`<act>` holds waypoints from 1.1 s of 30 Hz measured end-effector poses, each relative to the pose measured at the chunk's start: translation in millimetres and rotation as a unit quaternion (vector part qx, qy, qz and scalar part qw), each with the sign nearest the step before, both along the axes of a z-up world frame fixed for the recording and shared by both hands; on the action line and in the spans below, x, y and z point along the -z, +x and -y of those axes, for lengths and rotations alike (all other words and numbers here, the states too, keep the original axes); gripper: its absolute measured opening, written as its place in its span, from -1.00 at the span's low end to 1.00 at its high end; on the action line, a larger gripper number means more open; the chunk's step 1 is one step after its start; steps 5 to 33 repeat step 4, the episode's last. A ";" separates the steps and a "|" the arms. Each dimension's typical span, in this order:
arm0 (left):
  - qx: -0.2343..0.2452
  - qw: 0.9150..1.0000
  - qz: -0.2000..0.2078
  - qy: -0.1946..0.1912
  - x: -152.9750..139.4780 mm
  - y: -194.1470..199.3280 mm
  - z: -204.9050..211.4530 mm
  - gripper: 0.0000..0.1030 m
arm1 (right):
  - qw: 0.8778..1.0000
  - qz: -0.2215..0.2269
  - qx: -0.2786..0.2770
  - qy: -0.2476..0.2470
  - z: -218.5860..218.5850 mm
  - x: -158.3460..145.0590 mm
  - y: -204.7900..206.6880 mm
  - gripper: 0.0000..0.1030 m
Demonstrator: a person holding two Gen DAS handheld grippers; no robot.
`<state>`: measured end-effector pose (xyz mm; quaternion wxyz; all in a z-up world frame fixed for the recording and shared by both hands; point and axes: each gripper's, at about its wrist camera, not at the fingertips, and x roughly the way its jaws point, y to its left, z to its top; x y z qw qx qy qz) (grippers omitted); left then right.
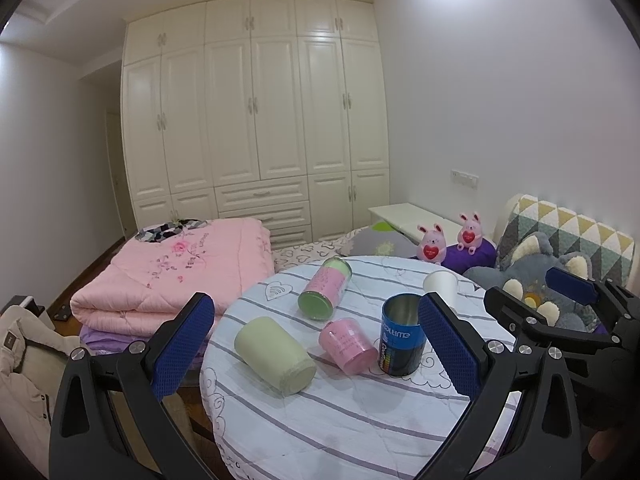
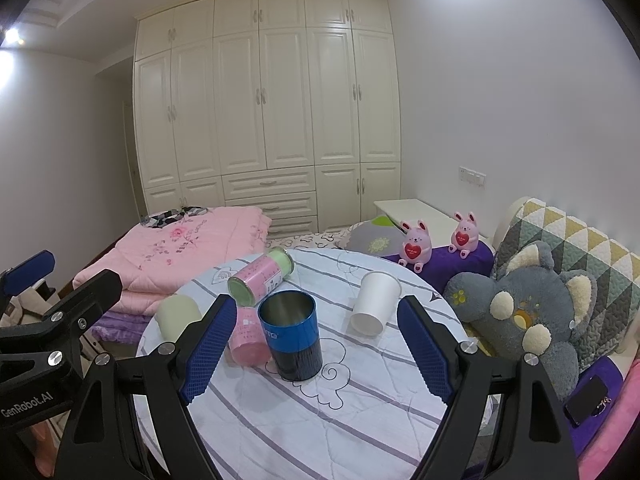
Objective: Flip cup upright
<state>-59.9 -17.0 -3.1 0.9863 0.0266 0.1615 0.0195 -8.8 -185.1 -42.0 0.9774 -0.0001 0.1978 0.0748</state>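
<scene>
- Blue-padded fingers of the left gripper (image 1: 316, 344) stand spread and empty over the near-left part of the round striped-cloth table (image 1: 360, 420); the right gripper (image 2: 316, 350) is likewise wide apart, holding nothing.
- Pale green cylindrical cup (image 1: 274, 356) lies on its side near the left edge, just ahead of the left fingers, long axis slanting away leftward; the left gripper looks nearer.
- Pink plastic cup (image 1: 347, 345) lies tipped beside it, against the upright blue metal can (image 1: 402, 334).
- White paper cup (image 2: 376, 303) and pink-green canister (image 1: 325, 289) lie farther back.

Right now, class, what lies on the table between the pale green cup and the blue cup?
A small pink cup on its side lies between the pale green cup and the upright blue cup, clearest in the left wrist view.
</scene>
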 end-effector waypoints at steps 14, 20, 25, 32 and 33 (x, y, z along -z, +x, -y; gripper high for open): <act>0.000 1.000 -0.001 0.001 0.3 0.6 0.4 1.00 | 1.000 -0.002 0.001 0.000 0.6 0.0 0.2 0.63; 0.000 1.000 -0.001 0.001 0.3 0.6 0.4 1.00 | 1.000 -0.002 0.001 0.000 0.6 0.0 0.2 0.63; 0.000 1.000 -0.001 0.001 0.3 0.6 0.4 1.00 | 1.000 -0.002 0.001 0.000 0.6 0.0 0.2 0.63; 0.000 1.000 -0.001 0.001 0.3 0.6 0.4 1.00 | 1.000 -0.002 0.001 0.000 0.6 0.0 0.2 0.63; 0.000 1.000 -0.001 0.001 0.3 0.6 0.4 1.00 | 1.000 -0.002 0.001 0.000 0.6 0.0 0.2 0.63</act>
